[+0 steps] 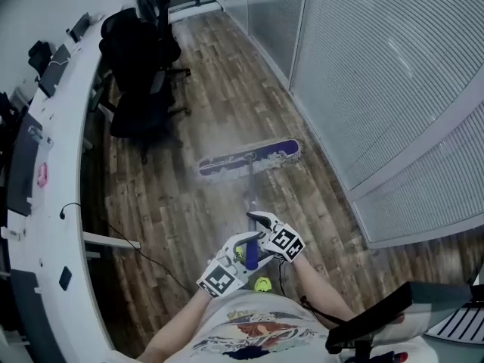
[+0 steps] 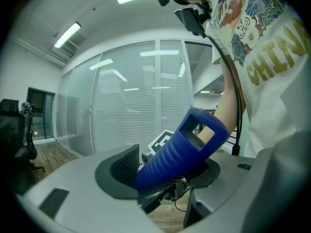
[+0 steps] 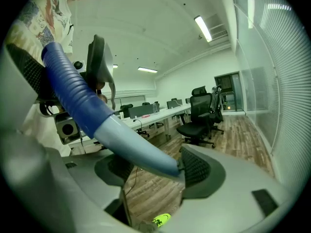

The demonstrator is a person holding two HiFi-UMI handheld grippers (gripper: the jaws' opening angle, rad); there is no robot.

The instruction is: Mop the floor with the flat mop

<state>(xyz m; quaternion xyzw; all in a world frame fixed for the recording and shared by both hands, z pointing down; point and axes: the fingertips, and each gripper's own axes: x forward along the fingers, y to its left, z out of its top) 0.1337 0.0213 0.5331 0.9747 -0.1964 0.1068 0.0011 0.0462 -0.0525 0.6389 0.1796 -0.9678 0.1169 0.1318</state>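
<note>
**Task item.** The flat mop (image 1: 250, 169) stood on the wooden floor (image 1: 219, 89) directly ahead of the person. Its mop head (image 1: 249, 157) lay flat on the boards with the long side running left to right, near the glass partition (image 1: 378, 74) with lowered blinds on the right. The shaft (image 1: 250, 191) rose from the middle of the mop head back toward the person.

**Left gripper.** The left gripper (image 1: 243, 252) sat nearest the person. Its jaws were clenched on the blue ribbed grip (image 2: 177, 154) at the top end of the shaft. The hanging slot at the end of that grip projected past the jaws.

**Right gripper.** The right gripper (image 1: 261, 225) sat just beyond the left one, slightly to the right. Its jaws were clamped on the pale section of the shaft, immediately below the ribbed grip.

**Surroundings.** A long white surface (image 1: 53, 195) curved along the left side of the room. A black office chair (image 1: 140, 74) stood beside it, farther away than the mop head and to its left. A small yellow-green item (image 1: 262, 283) lay on the floor close to the person; its nature could not be determined.
</note>
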